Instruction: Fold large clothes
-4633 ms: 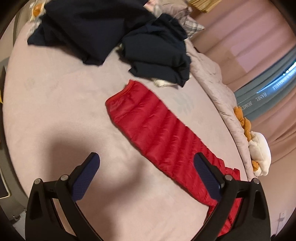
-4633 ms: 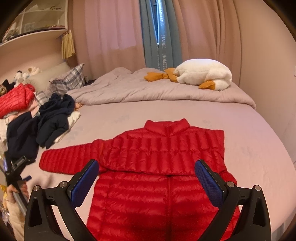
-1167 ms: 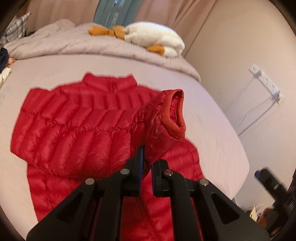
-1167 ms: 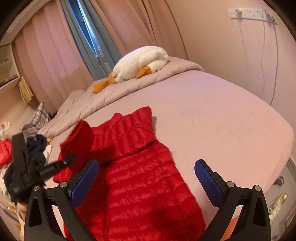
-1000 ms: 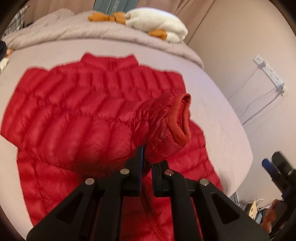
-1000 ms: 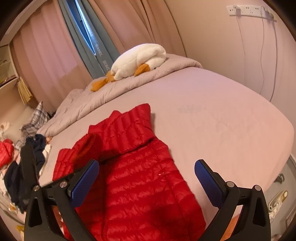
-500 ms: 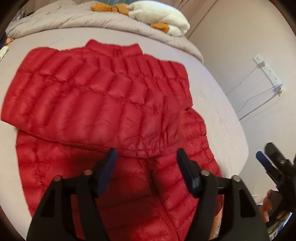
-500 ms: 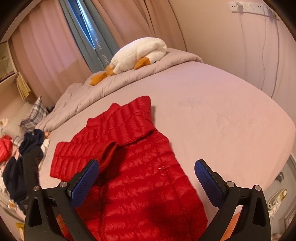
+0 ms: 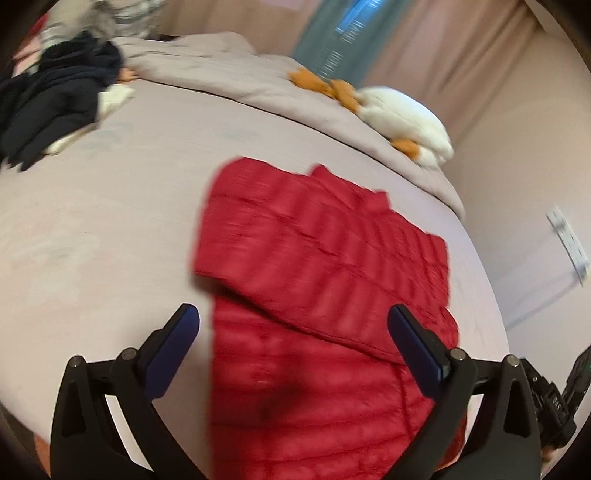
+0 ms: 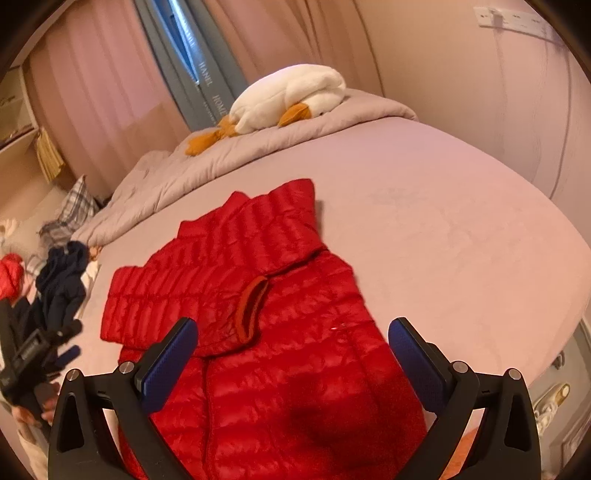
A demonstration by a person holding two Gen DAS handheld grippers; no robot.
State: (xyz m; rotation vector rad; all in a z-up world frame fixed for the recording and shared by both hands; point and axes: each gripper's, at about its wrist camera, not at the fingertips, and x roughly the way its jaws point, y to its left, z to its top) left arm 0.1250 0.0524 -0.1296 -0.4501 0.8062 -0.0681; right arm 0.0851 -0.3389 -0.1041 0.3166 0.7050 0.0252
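Note:
A red puffer jacket (image 9: 317,295) lies flat on the bed, collar toward the far side. One sleeve is folded across its chest, and the sleeve's cuff (image 10: 253,306) rests near the middle. My left gripper (image 9: 291,312) hovers above the jacket's lower left part; its jaws are opening wide and hold nothing. The left wrist view is motion-blurred. My right gripper (image 10: 293,325) hangs open over the jacket's lower body, touching nothing. The left gripper (image 10: 37,350) also shows at the left edge of the right wrist view.
The bed sheet (image 10: 443,221) stretches bare to the jacket's right. A rumpled duvet (image 10: 221,162) with a white plush goose (image 10: 288,96) lies along the far side. Dark clothes (image 9: 55,96) are piled at the far left. A power strip (image 10: 517,18) hangs on the wall.
My left gripper let go of the sleeve cuff, spread its jaws wide and drew back to the left. The sleeve now rests across the jacket's chest. The right gripper barely shifted.

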